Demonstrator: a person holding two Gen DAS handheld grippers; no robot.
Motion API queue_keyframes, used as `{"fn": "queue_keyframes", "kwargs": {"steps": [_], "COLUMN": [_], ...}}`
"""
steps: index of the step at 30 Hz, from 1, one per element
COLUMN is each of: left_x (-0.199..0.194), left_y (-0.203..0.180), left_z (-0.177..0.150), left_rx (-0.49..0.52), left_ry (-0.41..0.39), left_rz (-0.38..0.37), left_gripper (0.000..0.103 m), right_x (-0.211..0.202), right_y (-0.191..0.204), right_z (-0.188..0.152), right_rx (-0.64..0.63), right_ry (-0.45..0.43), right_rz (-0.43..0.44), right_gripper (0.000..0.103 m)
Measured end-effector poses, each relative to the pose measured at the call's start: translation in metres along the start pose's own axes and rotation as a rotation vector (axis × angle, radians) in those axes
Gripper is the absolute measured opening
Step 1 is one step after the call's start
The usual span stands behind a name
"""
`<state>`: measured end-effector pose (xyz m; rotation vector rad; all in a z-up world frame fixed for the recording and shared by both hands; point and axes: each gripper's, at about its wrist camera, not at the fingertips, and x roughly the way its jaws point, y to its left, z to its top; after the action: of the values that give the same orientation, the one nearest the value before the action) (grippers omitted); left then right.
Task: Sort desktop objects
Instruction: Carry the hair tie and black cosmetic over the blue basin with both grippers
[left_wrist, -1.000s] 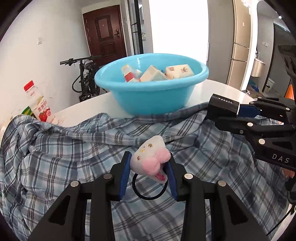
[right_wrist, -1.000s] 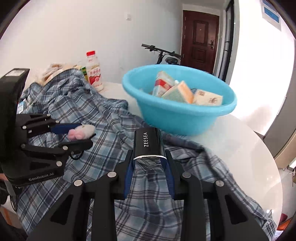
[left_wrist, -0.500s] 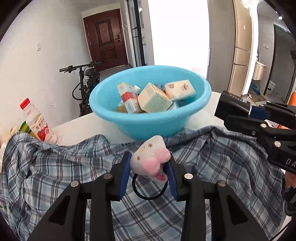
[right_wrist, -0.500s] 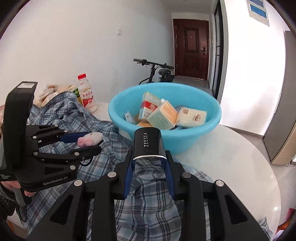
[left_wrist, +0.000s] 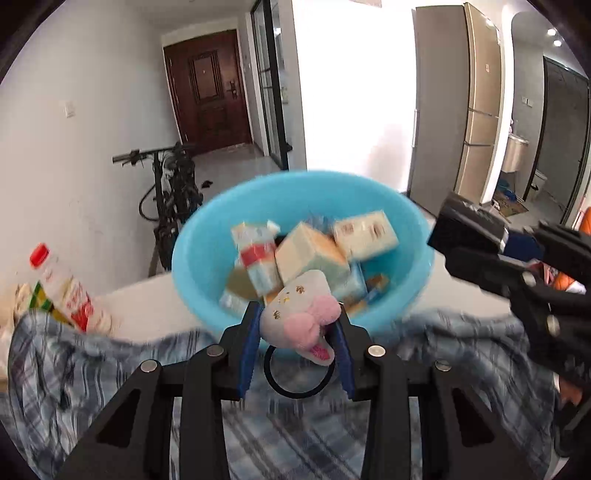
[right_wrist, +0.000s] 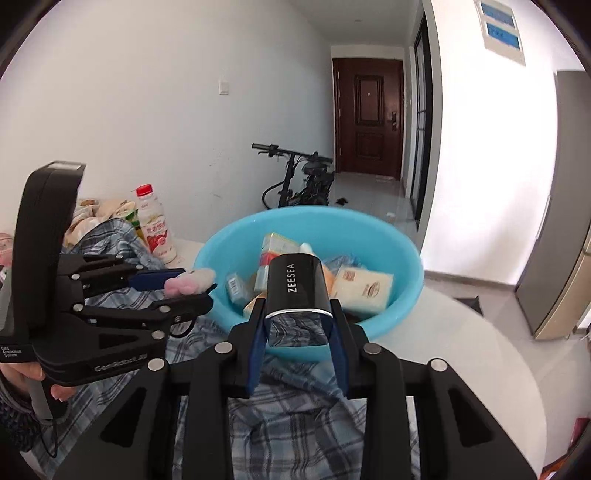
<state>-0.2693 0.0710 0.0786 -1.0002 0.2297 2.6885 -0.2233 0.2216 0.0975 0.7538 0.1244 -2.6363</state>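
Left gripper is clenching a plush hair tie between its blue pads, with the black elastic loop hanging just below the jaws. To its left, a drink bottle is standing beside the plaid shirt that is lying under both grippers. Directly ahead of the left gripper, the blue basin is holding several cartons, and the plush head is now overlapping the basin's near rim in the left wrist view. The hair tie is likely light, soft and compressible, so a squeeze across the plush body seems secure, while the thin loop would probably slip. Further right, the right gripper is grasping a black case marked ZEESEA across its lower end, with the case pointing toward the basin. The case looks rigid, smooth and possibly slippery, so flat pad contact on its two long sides appears the safest hold. Its mirrored end is reflecting the shirt. Compared with a second ago, both grippers are riding higher and nearer the basin: the basin interior and its cartons are showing more fully, and less of the shirt is lying ahead of the jaws. Both grips are remaining unchanged. The left wrist view is now blurring at its edges.
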Motion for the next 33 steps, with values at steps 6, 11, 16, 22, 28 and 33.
{"fn": "queue_keyframes", "kwargs": {"steps": [6,11,16,22,28,33], "left_x": [0.031,0.046,0.058,0.071,0.086,0.102], "left_y": [0.006,0.013,0.027,0.04,0.045,0.054], "left_z": [0.025,0.035,0.04,0.045,0.055,0.059], "left_rx": [-0.023,-0.027,-0.064,-0.083,-0.104,-0.124], "left_ry": [0.01,0.0,-0.005,0.003,-0.001,0.024], "left_rz": [-0.038,-0.011,-0.009,0.007,0.018,0.032], "left_gripper": [0.039,0.039,0.039,0.039,0.039,0.039], "right_x": [0.014,0.033,0.048,0.065,0.074,0.089], "right_y": [-0.014,-0.02,-0.027,-0.028,-0.033,-0.029], "right_z": [0.014,0.022,0.029,0.038,0.054,0.066], "right_rx": [0.042,0.049,0.068,0.055,0.087,0.087], "right_ry": [0.002,-0.009,-0.004,0.01,-0.029,-0.053], "right_rz": [-0.014,-0.048,-0.038,-0.043,-0.053,-0.136], "right_gripper": [0.03,0.03,0.029,0.029,0.029,0.029]}}
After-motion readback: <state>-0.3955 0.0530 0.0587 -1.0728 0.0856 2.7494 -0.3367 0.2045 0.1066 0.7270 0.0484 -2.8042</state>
